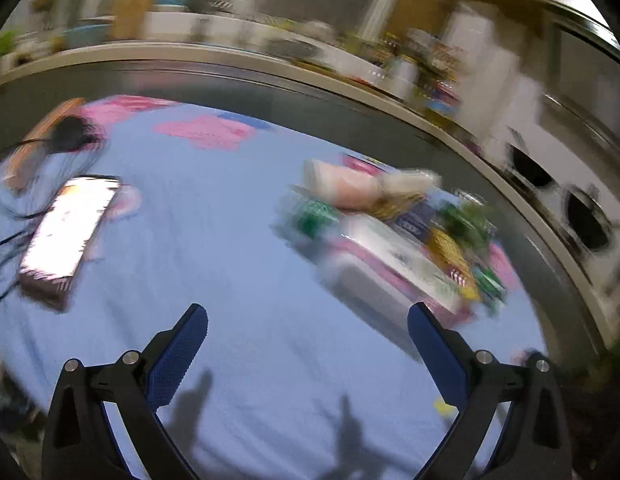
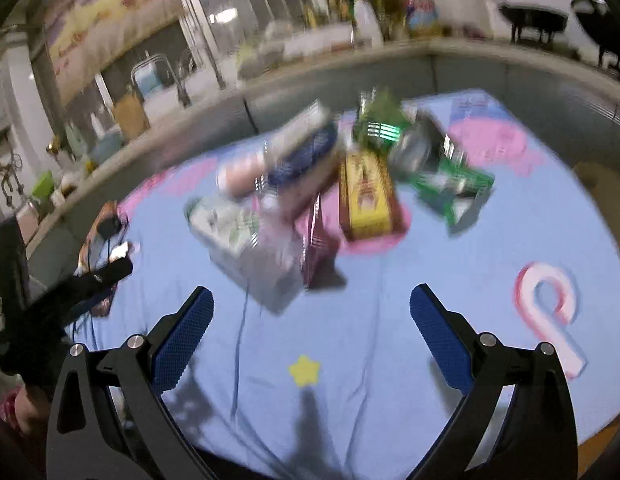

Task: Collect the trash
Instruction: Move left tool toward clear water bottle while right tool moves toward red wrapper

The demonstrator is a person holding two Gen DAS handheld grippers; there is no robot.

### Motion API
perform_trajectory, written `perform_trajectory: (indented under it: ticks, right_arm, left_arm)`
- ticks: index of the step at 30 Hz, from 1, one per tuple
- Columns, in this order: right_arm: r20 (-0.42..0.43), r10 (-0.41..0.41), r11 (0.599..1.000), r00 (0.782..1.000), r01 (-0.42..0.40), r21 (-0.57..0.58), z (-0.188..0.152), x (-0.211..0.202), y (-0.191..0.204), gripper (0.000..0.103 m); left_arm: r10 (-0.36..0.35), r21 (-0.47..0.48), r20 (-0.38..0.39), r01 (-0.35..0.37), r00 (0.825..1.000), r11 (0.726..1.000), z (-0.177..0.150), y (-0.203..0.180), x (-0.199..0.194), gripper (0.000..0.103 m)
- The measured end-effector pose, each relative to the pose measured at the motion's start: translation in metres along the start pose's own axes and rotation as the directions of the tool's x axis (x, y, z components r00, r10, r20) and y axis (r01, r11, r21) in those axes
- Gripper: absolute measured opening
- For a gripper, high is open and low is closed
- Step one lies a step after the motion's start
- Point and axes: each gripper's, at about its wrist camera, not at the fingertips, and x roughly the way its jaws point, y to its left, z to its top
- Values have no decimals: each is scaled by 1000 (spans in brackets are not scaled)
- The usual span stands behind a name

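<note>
A pile of trash packages lies on a blue bedsheet [image 1: 238, 264]: a white box [image 1: 405, 256], a yellow box [image 2: 365, 192], green wrappers [image 2: 449, 184], a pink pack [image 1: 345, 184] and a dark blue pack [image 2: 306, 156]. Both views are motion-blurred. My left gripper [image 1: 308, 320] is open and empty, above the sheet, short of the pile to its right. My right gripper [image 2: 310, 300] is open and empty, just in front of the pile's white box [image 2: 246, 240].
A lit phone [image 1: 66, 232] with cables lies at the sheet's left. A grey padded rail [image 1: 349, 96] rims the bed. Cluttered shelves and bottles stand behind it. The left gripper's black body [image 2: 50, 312] shows at the right view's left edge.
</note>
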Motion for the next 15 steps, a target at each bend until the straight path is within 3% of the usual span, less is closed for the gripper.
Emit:
perform_trajectory:
  ticks: [3,8,13,15]
  right_arm:
    - [17,8,1000,1000,-8,-3,0,-1,1,89]
    - [5,27,1000,1000,-27,-3,5,-3,-4,62]
    - [-30,48,999,998,-48,10,8,12,-10,49]
    - [-43,60,998,997,-62,-24,11,19,-2,47]
  left_arm:
    - [-51,84,-30,53,998,995,0,-17,6,100]
    - [-67,57,-45,70,997,996,16,-8,16,100]
    - [-46,44,-48,49,998,998,44,13,27,100]
    - [-31,44,-51,33,998,998,56,22,34,95]
